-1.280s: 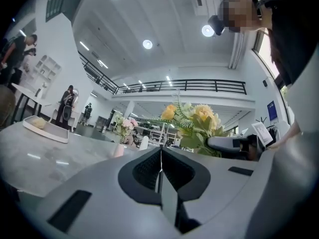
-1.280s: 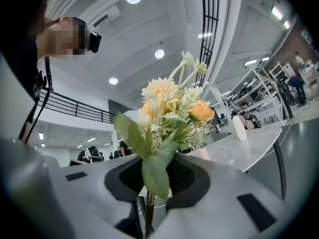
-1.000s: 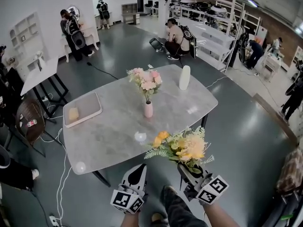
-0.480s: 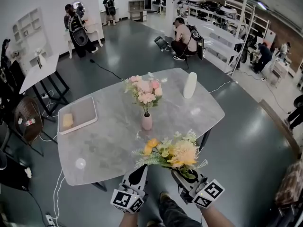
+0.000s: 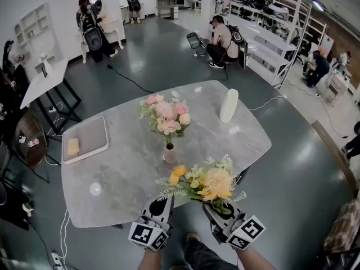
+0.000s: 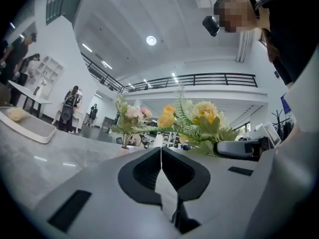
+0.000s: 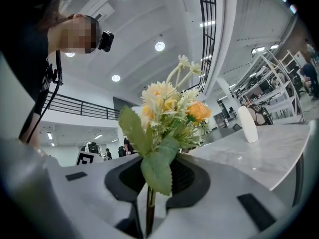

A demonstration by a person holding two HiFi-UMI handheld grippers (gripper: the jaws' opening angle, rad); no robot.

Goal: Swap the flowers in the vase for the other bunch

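A small pink vase (image 5: 170, 153) stands near the middle of the grey marble table (image 5: 118, 173) and holds a bunch of pink flowers (image 5: 165, 116). My right gripper (image 5: 214, 210) is shut on the stem of a yellow and orange bunch (image 5: 203, 181), held level over the table's near edge. In the right gripper view the yellow bunch (image 7: 169, 114) rises from between the jaws. My left gripper (image 5: 160, 205) is shut with nothing in it, just left of the yellow bunch. The left gripper view shows the pink flowers (image 6: 130, 117) and the yellow bunch (image 6: 199, 121) ahead.
A tall white bottle-like vase (image 5: 228, 106) stands at the table's far right. A grey tray (image 5: 87, 139) with a yellow block lies at the left. A small clear disc (image 5: 95, 189) sits near the front left. Several people and white shelving stand around the hall.
Both grippers and the yellow bunch have come forward, over the table's near edge. The table and pink flowers now sit closer and lower in the head view.
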